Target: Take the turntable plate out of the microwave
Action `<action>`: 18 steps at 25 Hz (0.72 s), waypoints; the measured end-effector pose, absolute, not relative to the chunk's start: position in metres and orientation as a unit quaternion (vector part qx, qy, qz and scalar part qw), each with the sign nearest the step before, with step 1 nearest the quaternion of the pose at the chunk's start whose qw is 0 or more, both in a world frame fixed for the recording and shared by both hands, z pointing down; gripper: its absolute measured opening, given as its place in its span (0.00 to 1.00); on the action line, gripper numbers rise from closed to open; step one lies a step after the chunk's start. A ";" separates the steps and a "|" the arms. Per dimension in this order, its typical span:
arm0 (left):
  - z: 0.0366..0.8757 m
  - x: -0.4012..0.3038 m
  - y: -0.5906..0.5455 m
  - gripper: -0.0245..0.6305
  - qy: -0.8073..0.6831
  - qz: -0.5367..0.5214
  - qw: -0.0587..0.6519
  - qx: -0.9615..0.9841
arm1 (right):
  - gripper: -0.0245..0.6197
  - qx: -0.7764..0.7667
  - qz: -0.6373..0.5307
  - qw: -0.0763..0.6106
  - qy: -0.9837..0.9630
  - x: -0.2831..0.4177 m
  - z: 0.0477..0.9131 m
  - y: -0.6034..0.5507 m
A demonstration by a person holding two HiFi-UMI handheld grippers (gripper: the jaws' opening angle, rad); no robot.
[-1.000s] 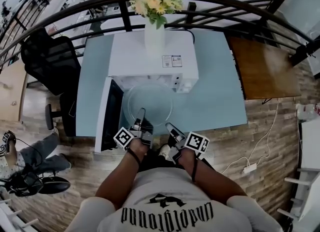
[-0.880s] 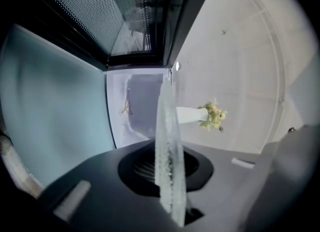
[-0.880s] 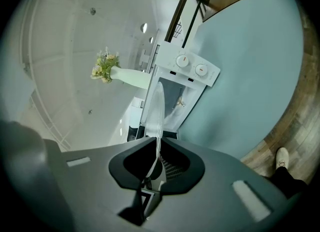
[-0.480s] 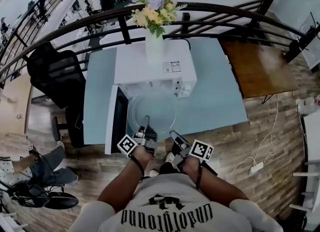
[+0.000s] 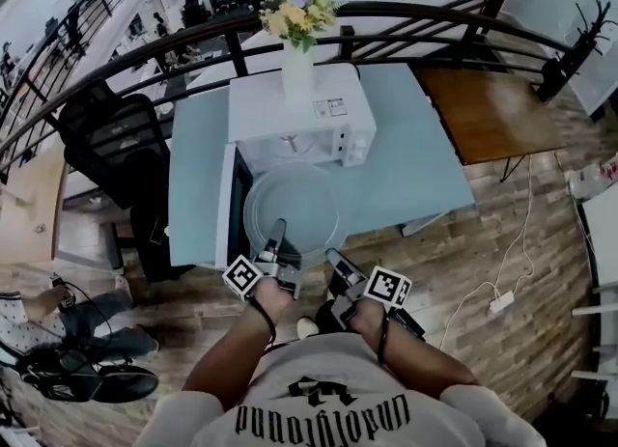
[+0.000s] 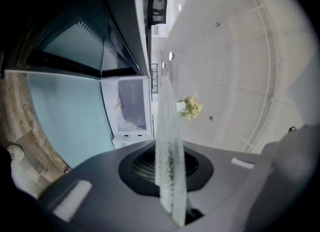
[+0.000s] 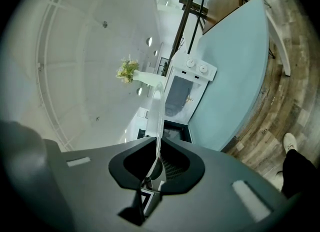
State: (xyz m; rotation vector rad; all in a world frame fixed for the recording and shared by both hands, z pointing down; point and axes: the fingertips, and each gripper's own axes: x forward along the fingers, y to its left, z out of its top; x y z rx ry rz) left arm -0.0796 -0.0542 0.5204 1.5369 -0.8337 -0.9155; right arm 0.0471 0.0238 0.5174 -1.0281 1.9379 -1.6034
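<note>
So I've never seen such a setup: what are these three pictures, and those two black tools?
No robot: a person holds a hand-held gripper in each hand. One picture comes from a head camera looking down; the others from cameras riding on each one. The left hand-held gripper and right hand-held gripper both clamp the near rim of a glass plate, in front of a white microwave with its door open. It stands on a pale blue table, a vase of flowers on top.

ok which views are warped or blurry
Head view: strong fisheye, but the round clear glass turntable plate is sharp. Left gripper view: plate edge-on, a close blurred streak, dark corners. Right gripper view: thin edge-on sliver, same vignette.
</note>
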 end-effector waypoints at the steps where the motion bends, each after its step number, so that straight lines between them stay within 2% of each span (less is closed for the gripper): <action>1: 0.518 -0.080 -0.048 0.15 -0.350 -0.385 0.551 0.652 | 0.08 -0.371 -0.576 0.212 0.697 0.046 0.516 0.031; 11: 0.499 -0.074 -0.001 0.15 -0.342 -0.398 0.544 0.655 | 0.09 -0.366 -0.564 0.210 0.710 0.052 0.499 0.077; 18: 0.484 -0.051 0.026 0.15 -0.355 -0.415 0.527 0.651 | 0.09 -0.347 -0.565 0.196 0.723 0.081 0.485 0.097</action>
